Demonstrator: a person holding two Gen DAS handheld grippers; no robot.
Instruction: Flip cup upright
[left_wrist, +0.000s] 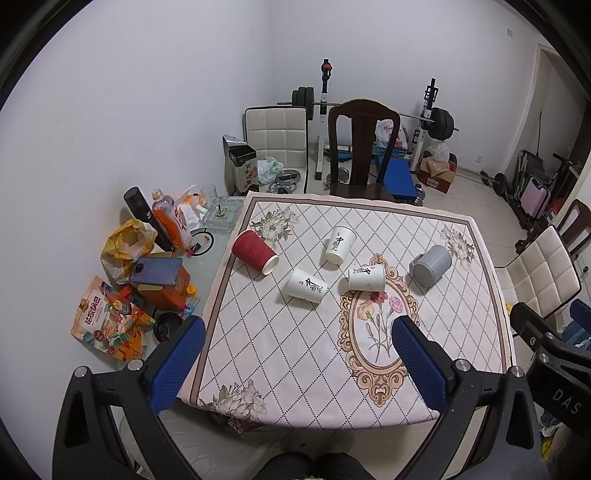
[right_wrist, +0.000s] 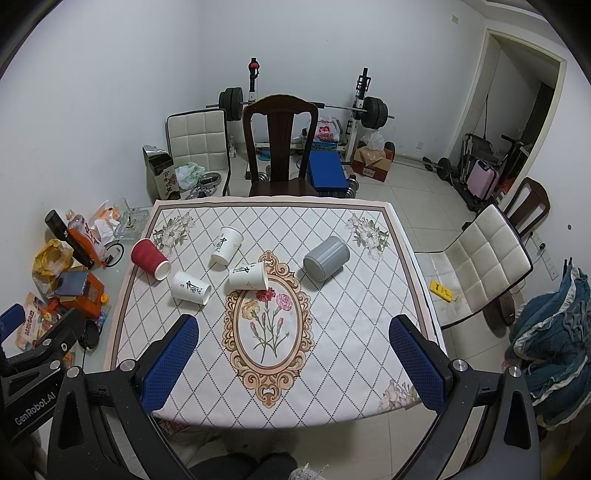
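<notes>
- Left gripper (left_wrist: 299, 326): blue-padded fingers (left_wrist: 177, 363) spread wide, nothing between them; held above the near edge of the bench (left_wrist: 461, 332), well apart from every cup.
- Right gripper (right_wrist: 293, 326): fingers (right_wrist: 417, 363) likewise wide apart and holding nothing, over the near half of the bench, above the oval flower medallion (right_wrist: 267, 325) printed on the cloth.
- Five cups lie on their sides on the far half of the bench, none upright.
- Red ribbed cup (left_wrist: 255, 252): far left, near the cloth's left border, its white-rimmed mouth turned toward the near right.
- White cup (left_wrist: 339, 245) with black brushwork: middle of the far half, lying along the line away from the camera.
- Second white cup (left_wrist: 306, 286): just right of the red one and nearer, apart from it.
- Third white cup (left_wrist: 366, 277): at the top of the medallion frame, overlapping its ornament.
- Grey ribbed cup (left_wrist: 431, 264): furthest right, its base end turned toward the camera; well apart from the white ones.
- Left of the cloth, clutter on the bare surface: orange drink bottle (left_wrist: 170, 221), dark flask (left_wrist: 142, 210), phone (left_wrist: 157, 270) on an orange box, snack bag (left_wrist: 107, 321), glass ashtray (left_wrist: 221, 214).
- Beyond the bench: dark wooden chair (left_wrist: 364, 147), barbell rack (left_wrist: 373, 110), white padded chair (left_wrist: 543, 273) at right.
</notes>
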